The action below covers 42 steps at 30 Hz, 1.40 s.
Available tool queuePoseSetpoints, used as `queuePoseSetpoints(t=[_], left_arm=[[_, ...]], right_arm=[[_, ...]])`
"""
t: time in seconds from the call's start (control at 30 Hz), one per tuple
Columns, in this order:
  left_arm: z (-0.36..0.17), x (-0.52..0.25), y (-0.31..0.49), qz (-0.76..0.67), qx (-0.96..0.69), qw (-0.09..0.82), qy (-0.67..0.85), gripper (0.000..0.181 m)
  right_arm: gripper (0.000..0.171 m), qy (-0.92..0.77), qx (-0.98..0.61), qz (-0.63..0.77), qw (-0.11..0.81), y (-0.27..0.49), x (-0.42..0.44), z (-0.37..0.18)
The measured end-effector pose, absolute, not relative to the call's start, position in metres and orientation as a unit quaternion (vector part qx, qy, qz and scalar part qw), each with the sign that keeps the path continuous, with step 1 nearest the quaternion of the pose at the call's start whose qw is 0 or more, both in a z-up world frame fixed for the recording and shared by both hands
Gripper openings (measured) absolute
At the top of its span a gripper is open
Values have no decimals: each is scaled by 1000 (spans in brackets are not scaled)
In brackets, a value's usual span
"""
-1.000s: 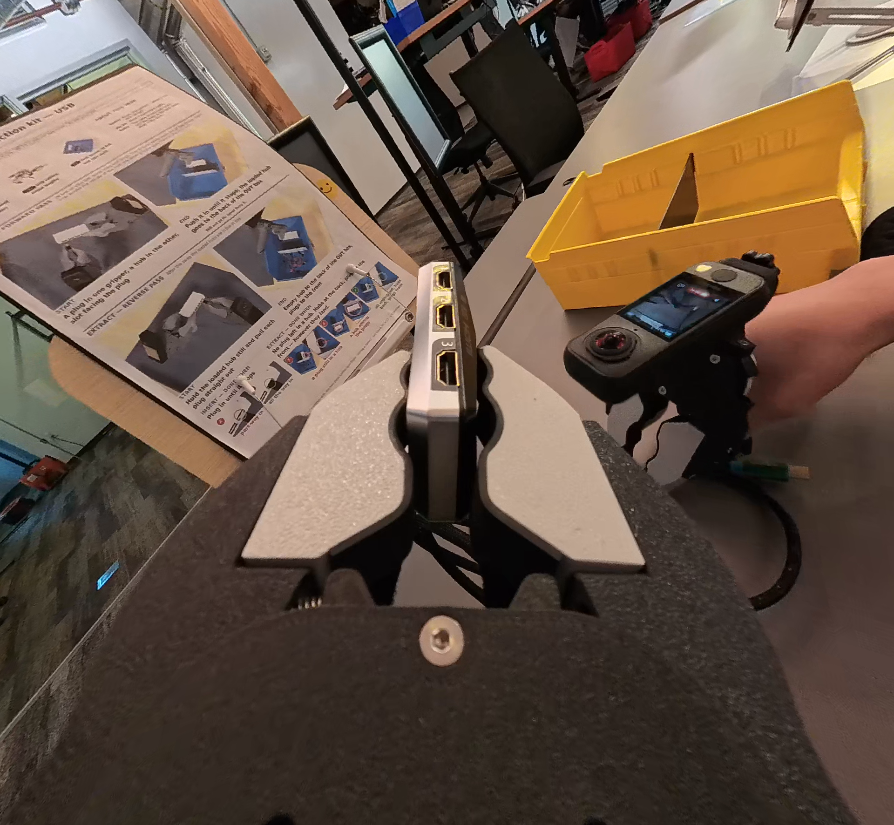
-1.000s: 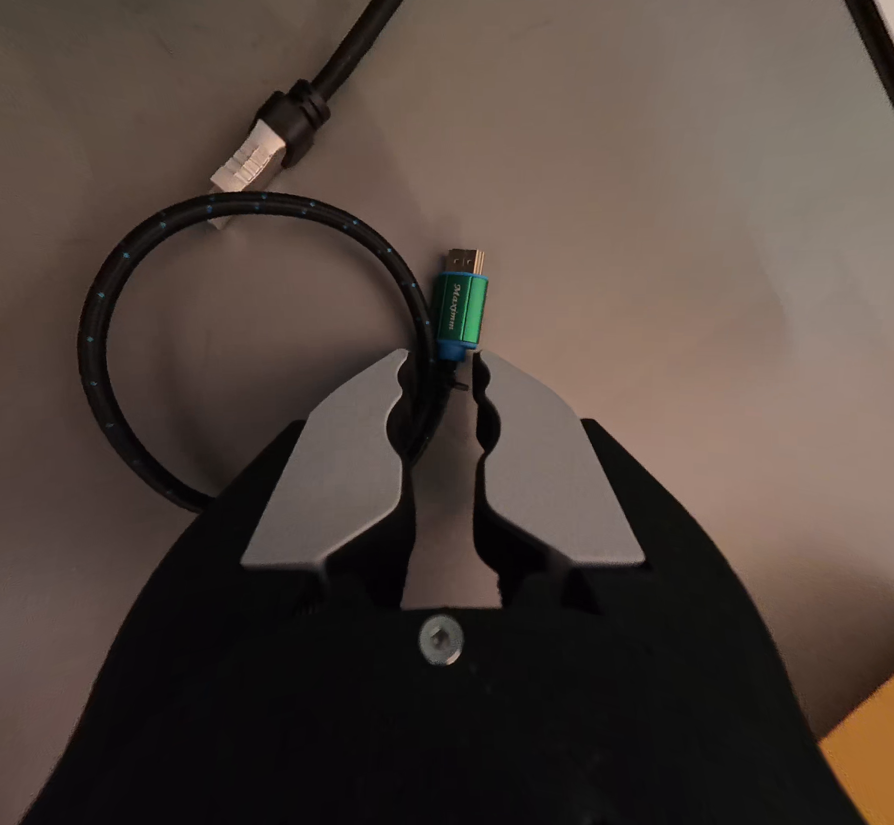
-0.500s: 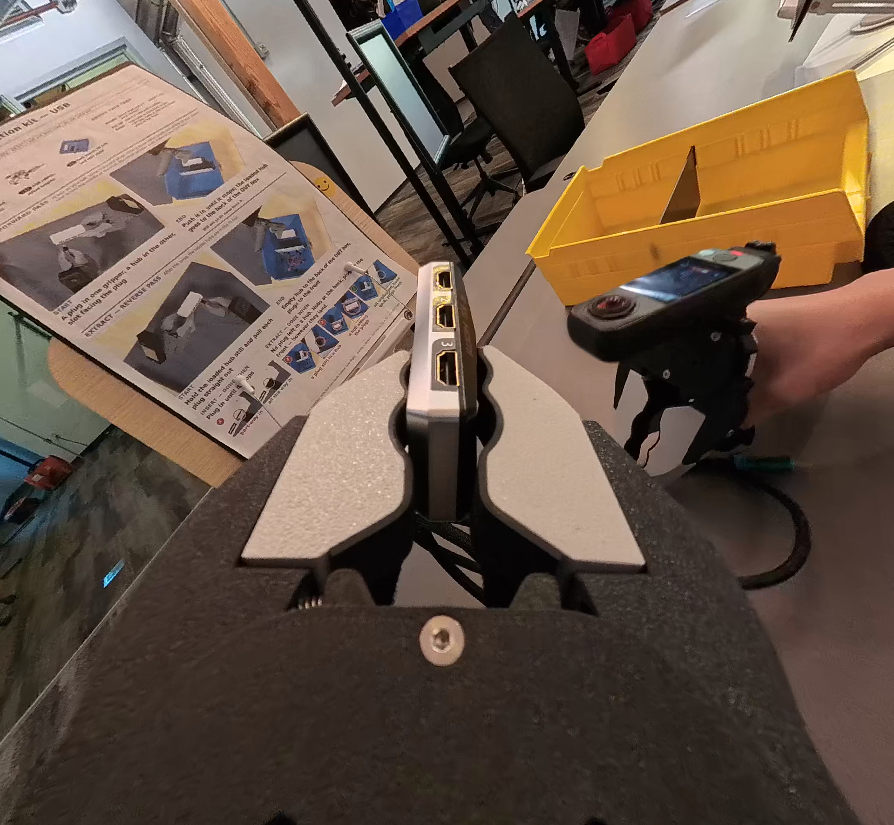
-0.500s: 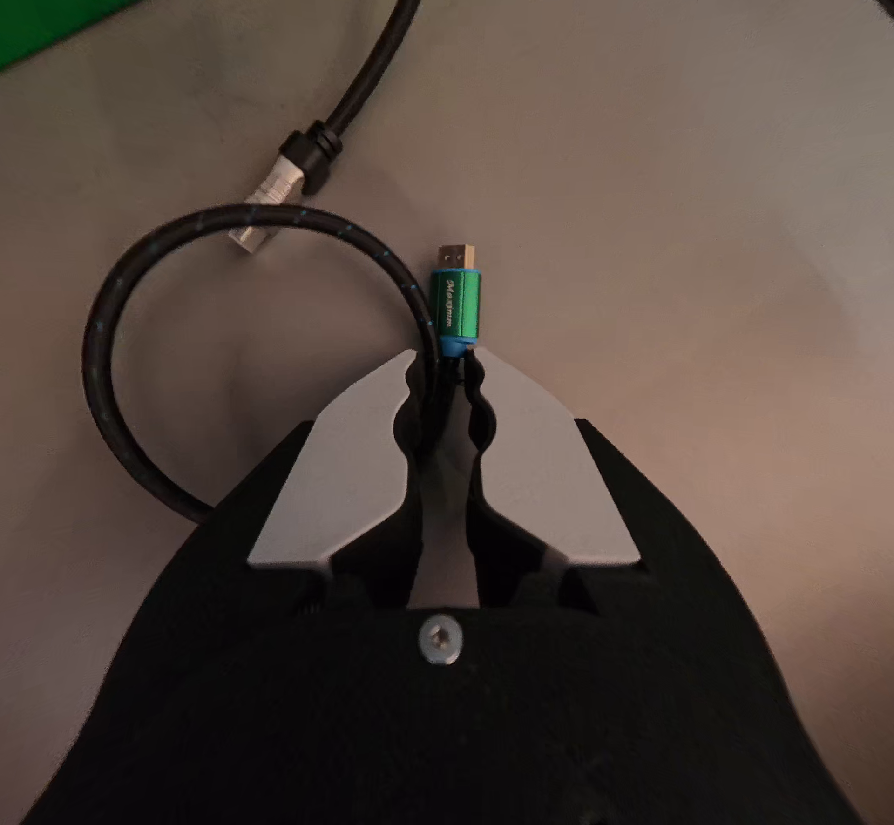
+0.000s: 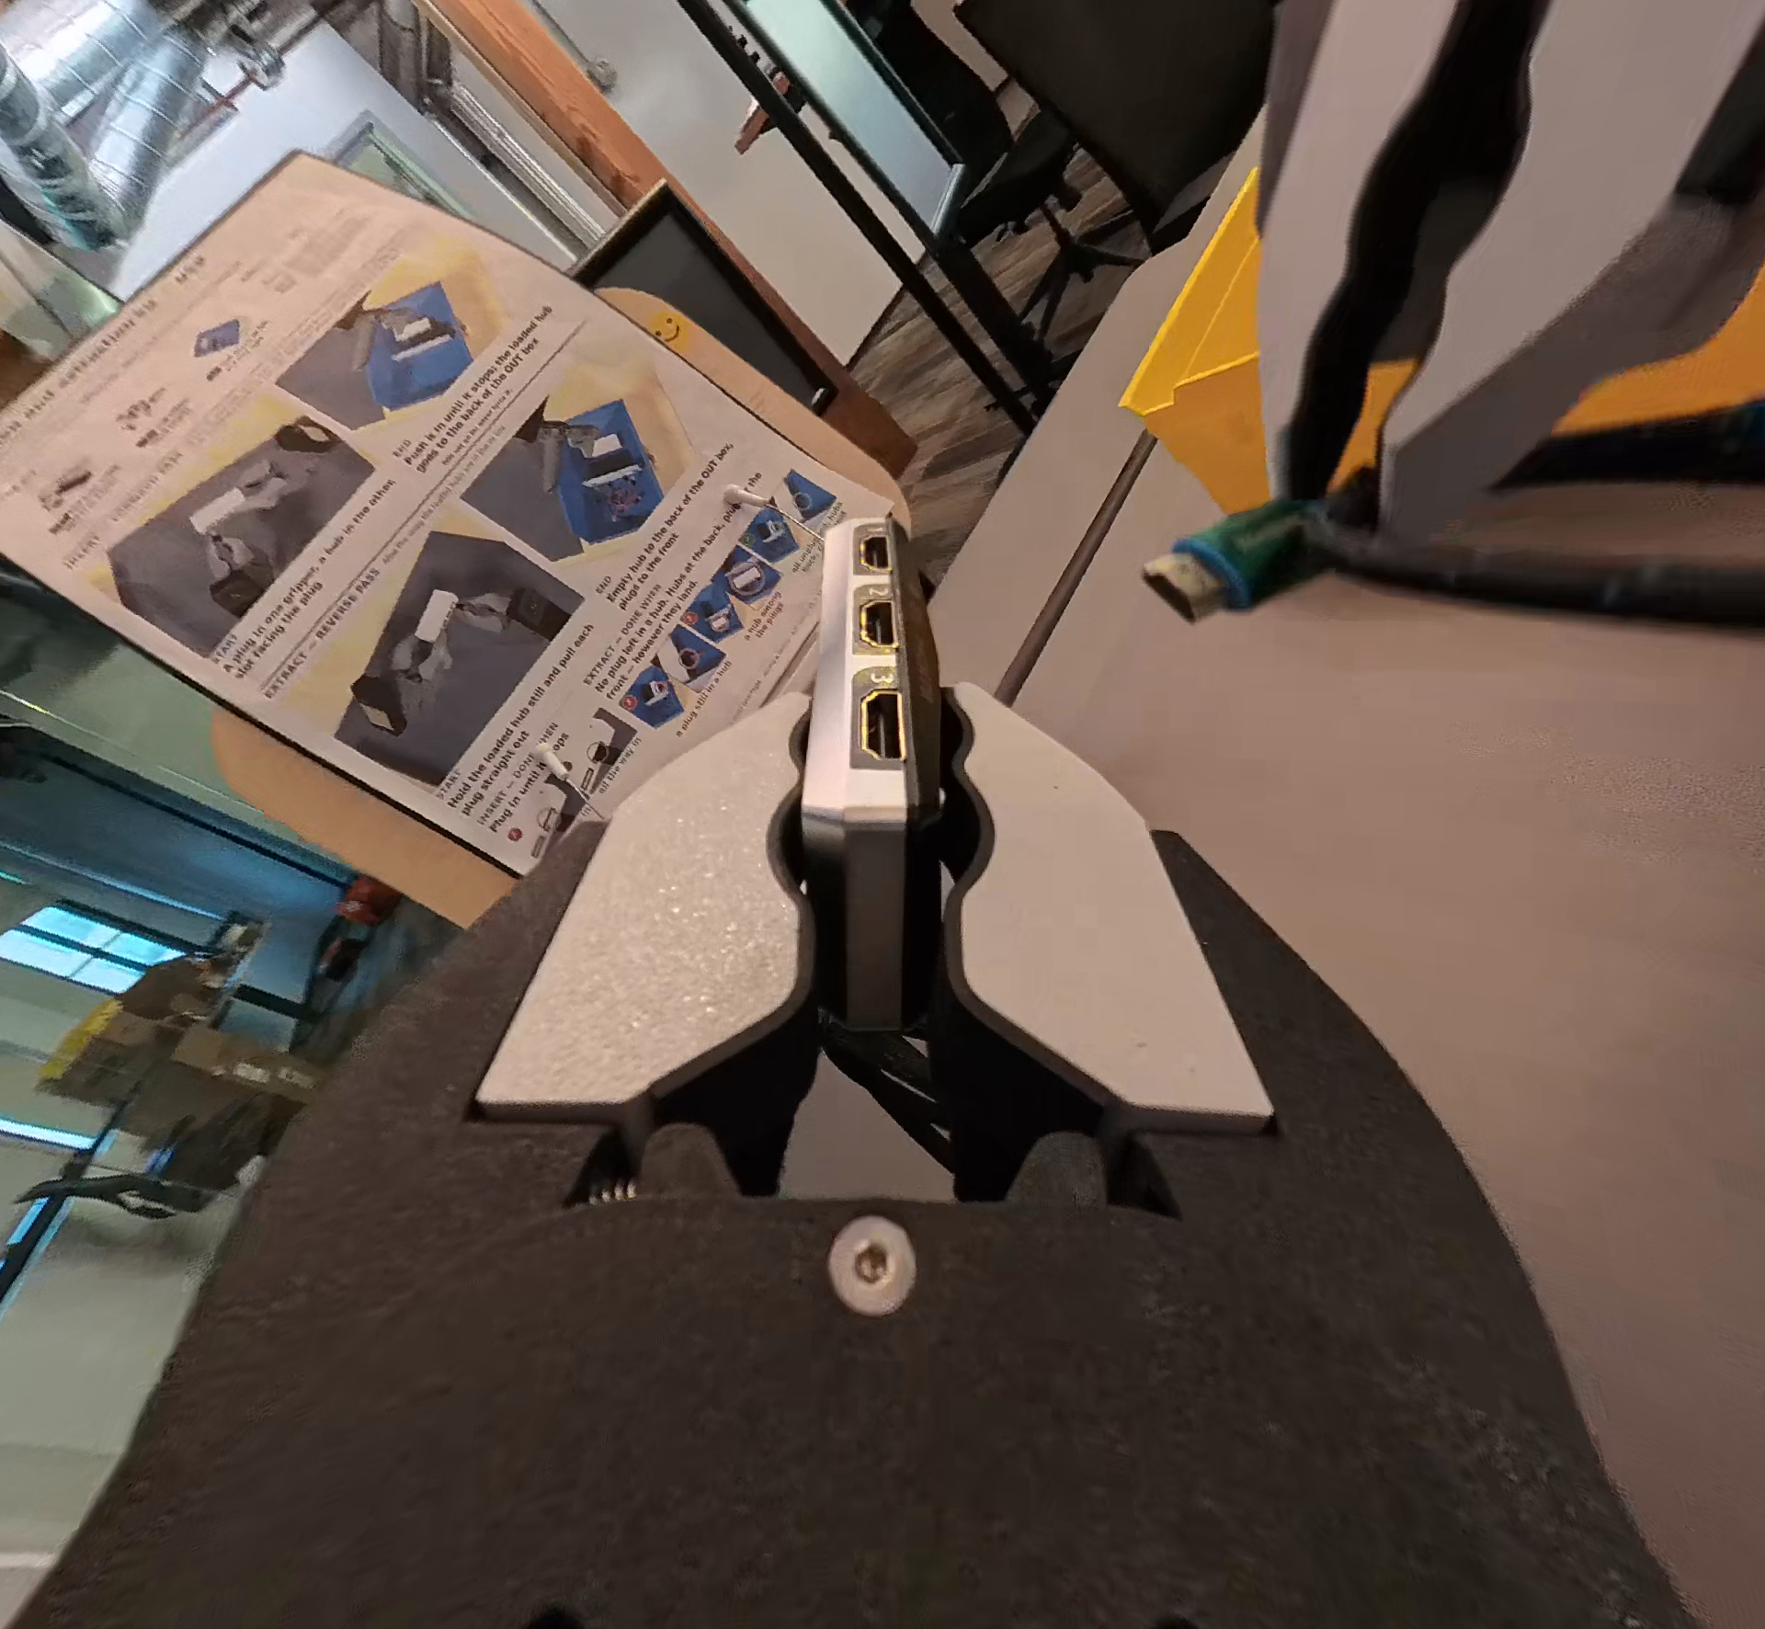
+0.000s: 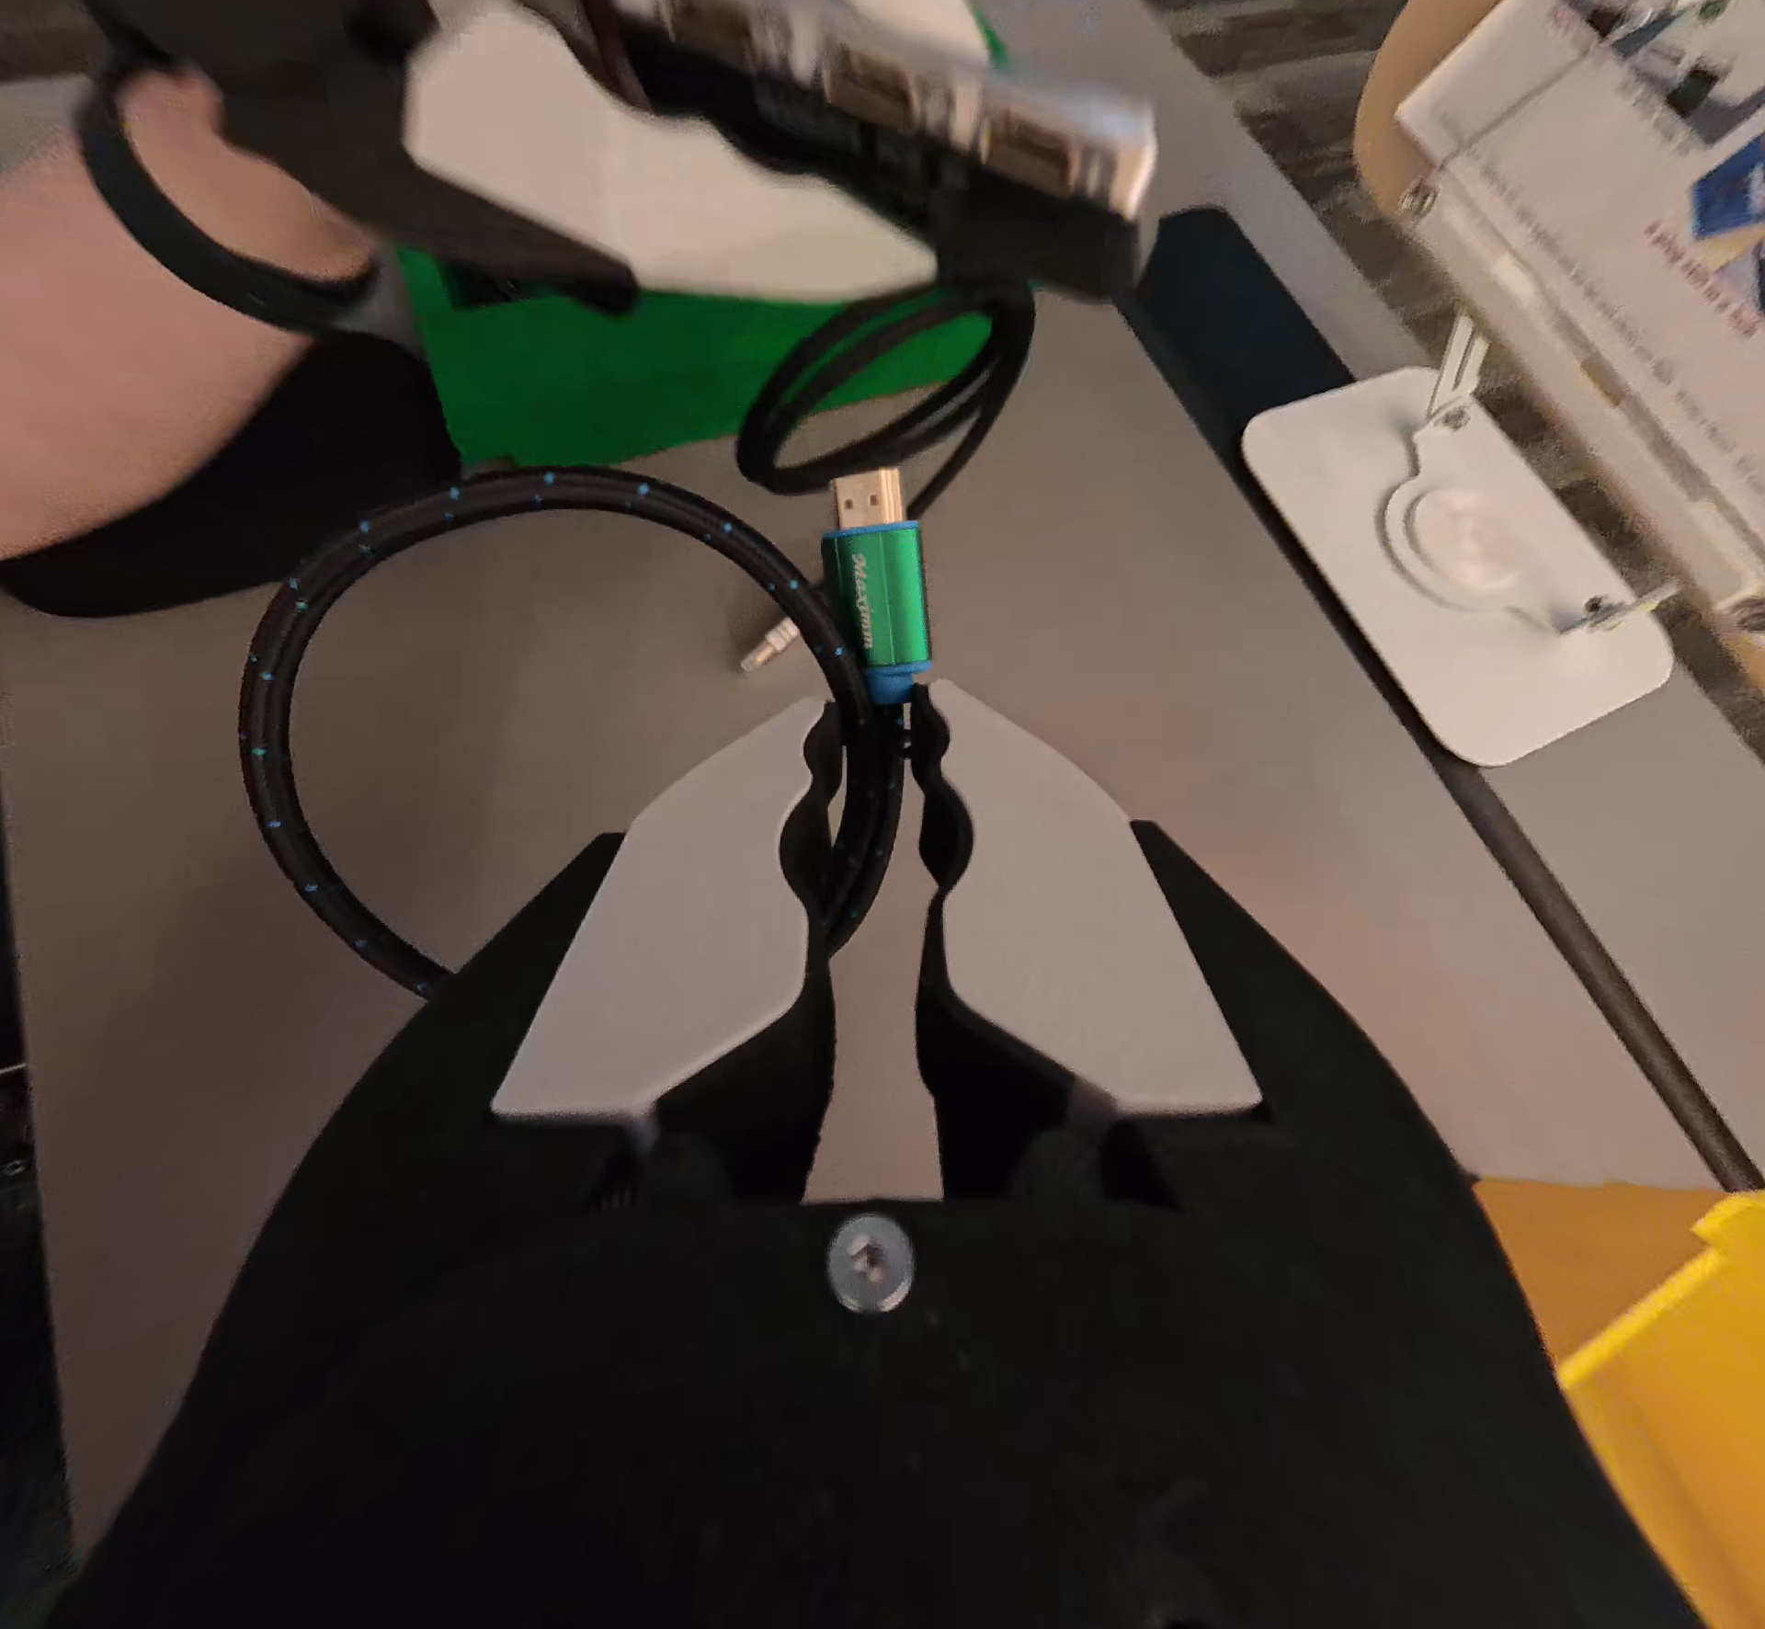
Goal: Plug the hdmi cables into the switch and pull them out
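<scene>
At the centre of the left wrist view, the left tool (image 5: 876,714) was clamped on the switch (image 5: 864,724), which stood on edge between its two grey fingers (image 5: 688,895), a row of three gold-lined ports facing the camera. In the upper right of that frame the right tool (image 5: 1337,494) hung blurred above the grey desk (image 5: 1433,819), gripping a black braided cable (image 5: 1528,580) just behind its green plug (image 5: 1232,556); the plug's metal tip pointed left toward the switch but was apart from it. A yellow bin (image 5: 1203,380) sat behind that tool at the right edge, and an instruction sheet (image 5: 382,533) on a tan board filled the left middle.

In the right wrist view the right tool (image 6: 879,704) sat at the centre, closed on the cable (image 6: 287,724) where it met the green plug (image 6: 877,599). The cable curled in a loop to the left of the fingers. The switch (image 6: 955,93) appeared blurred across the top of the frame, held by the left tool (image 6: 688,122), above the plug and not touching it. A second black cable (image 6: 888,399) looped on the desk (image 6: 1098,628) between them, beside something green (image 6: 573,380). A white stand base (image 6: 1337,628) lay at the right.
</scene>
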<state>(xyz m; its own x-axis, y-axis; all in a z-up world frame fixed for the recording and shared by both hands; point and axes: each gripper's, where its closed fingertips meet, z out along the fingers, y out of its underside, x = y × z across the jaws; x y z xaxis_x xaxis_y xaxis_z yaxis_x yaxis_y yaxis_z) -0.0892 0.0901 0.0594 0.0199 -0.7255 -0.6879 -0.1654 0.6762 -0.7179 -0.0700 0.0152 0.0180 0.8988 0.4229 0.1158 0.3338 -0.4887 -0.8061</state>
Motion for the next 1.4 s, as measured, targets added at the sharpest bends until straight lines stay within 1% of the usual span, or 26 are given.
queuePoseSetpoints(t=[0.1,0.23,0.37,0.67,1.0,1.4], left_arm=[[55,-82,85,-207,-318,651,658,22],[48,-77,86,-149,-292,679,657,22],[42,-73,80,-99,-260,698,660,22],[33,-68,71,-58,-224,708,668,23],[17,-62,60,27,-154,713,683,23],[2,-59,55,94,-93,707,695,23]], right_arm=[[14,-210,-853,62,474,12,-72,37],[15,-195,-862,50,465,8,-65,34],[14,-175,-865,75,464,8,-66,34],[15,-160,-881,66,440,5,-52,23],[15,-126,-898,130,400,5,-47,2],[14,-108,-913,166,358,0,-45,-16]])
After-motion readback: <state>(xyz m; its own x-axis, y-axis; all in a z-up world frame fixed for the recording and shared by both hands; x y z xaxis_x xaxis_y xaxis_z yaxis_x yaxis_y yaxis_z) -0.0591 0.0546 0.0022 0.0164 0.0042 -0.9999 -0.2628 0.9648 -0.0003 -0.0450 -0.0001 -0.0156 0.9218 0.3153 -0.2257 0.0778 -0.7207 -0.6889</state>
